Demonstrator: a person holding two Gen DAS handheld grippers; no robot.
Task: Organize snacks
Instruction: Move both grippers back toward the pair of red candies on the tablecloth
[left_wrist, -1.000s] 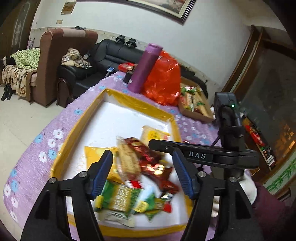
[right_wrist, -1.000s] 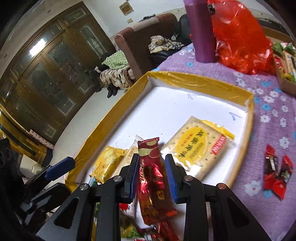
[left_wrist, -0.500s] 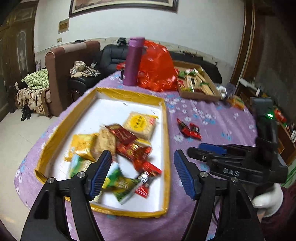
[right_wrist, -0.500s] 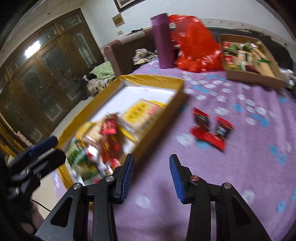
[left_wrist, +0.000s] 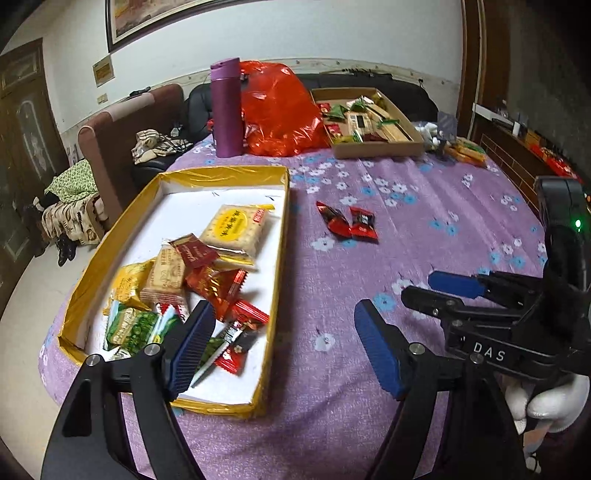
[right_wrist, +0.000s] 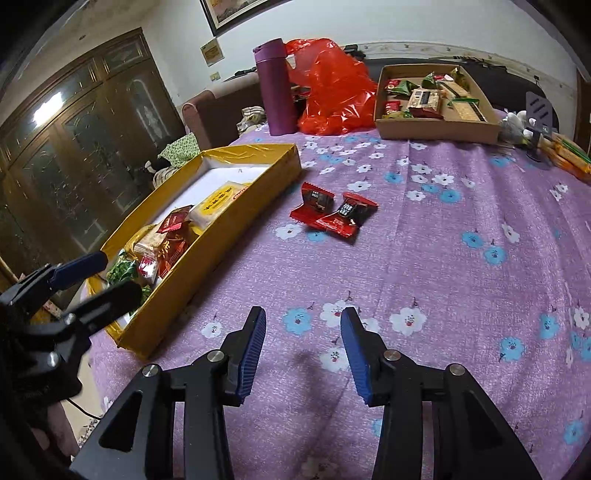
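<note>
A yellow-rimmed tray (left_wrist: 281, 236) (right_wrist: 236, 192) on the purple floral cloth holds several snack packets, among them a yellow cracker pack (left_wrist: 236, 227) and a dark red bar (left_wrist: 192, 253). Two red candy packets (left_wrist: 349, 221) (right_wrist: 332, 210) lie on the cloth right of the tray. My left gripper (left_wrist: 282, 347) is open and empty over the tray's near right corner. My right gripper (right_wrist: 301, 347) is open and empty above bare cloth, nearer than the red packets; it also shows in the left wrist view (left_wrist: 439, 291).
A purple flask (left_wrist: 226, 107), a red plastic bag (left_wrist: 282, 110) and a cardboard box of snacks (left_wrist: 369, 122) stand at the table's far side. More packets (right_wrist: 565, 155) lie at the far right. Sofas sit beyond the table.
My right gripper let go of the dark red bar in the tray, opened and drew back right over the cloth. My left gripper pulled back and right from above the tray.
</note>
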